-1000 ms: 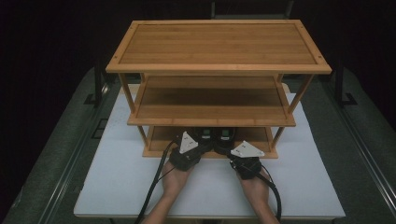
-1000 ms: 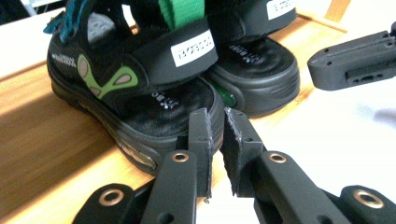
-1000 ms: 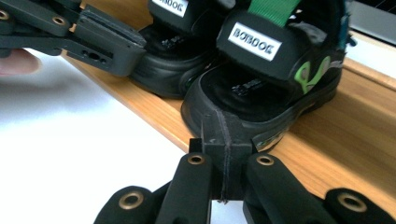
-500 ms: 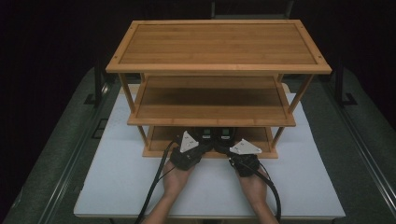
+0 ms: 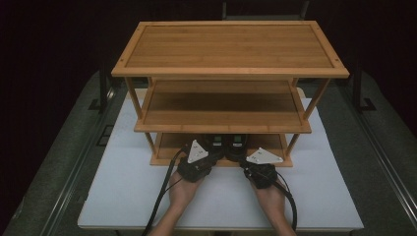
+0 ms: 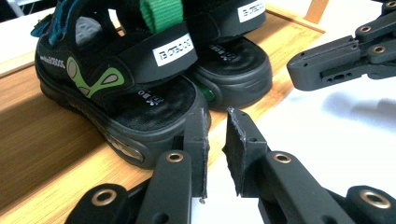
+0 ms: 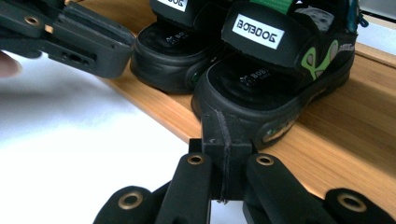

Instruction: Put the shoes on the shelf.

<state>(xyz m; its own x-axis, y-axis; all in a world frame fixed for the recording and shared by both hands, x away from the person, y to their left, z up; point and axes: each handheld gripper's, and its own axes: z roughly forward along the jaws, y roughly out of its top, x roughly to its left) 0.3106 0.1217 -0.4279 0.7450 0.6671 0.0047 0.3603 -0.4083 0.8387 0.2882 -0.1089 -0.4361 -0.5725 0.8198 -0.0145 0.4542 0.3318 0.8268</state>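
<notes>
Fingers of left gripper (image 6: 215, 140) parted a sliver, just been opening, nothing between, just beside left sandal (image 6: 116, 88); right gripper (image 7: 223, 140) pressed together before right sandal (image 7: 275, 79).

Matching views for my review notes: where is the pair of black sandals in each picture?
High view: pair of black sandals at centre, on the rack's bottom shelf.
Left gripper view: upper left to centre.
Right gripper view: upper centre to right.
Shared landmark: the bottom shelf's front edge.
</notes>
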